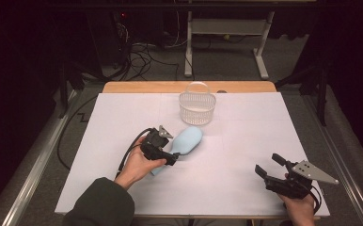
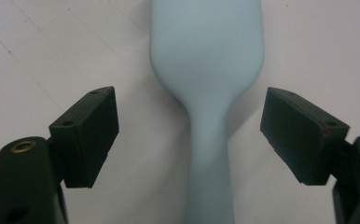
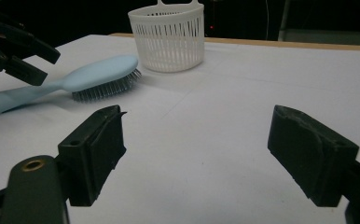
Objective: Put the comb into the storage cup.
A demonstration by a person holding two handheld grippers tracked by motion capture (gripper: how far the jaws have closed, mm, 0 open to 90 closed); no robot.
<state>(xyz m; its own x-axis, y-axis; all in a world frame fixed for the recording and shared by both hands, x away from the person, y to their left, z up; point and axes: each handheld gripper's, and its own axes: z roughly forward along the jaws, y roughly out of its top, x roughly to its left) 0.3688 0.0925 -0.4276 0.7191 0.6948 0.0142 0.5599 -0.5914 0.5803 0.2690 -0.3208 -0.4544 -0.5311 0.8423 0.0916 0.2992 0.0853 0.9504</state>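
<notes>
1. A person's left gripper (image 1: pixel 170 153) is hovering over the handle of a pale blue hairbrush (image 1: pixel 185 142) lying bristles-down on the white table (image 1: pixel 245 141), its jaws standing apart with the handle between them and not yet pinched.

2. In the left gripper view, the hairbrush (image 2: pixel 209 135) is running straight up the middle: the narrow handle is sitting between the two black pads (image 2: pixel 90 135), clear of both, and widening into the broad head beyond.

3. The brush is looking like light, stiff moulded plastic with a smooth, possibly slippery back; the slim waist of the handle, just below the head, is offering the best place to squeeze, since the jaws are spanning it easily and the flare should be stopping it from sliding out.

4. The right gripper (image 1: pixel 269 165) is resting well apart at the near right of the table, jaws wide and holding nothing.

5. A white slatted basket (image 1: pixel 197 107) with a hoop handle is standing upright just beyond the brush head; from the right gripper view the basket (image 3: pixel 167 39) is appearing to hold nothing, though its floor is partly hidden behind the slats.

6. The hairbrush (image 3: pixel 68 83) is lying near the basket, not touching it.
</notes>
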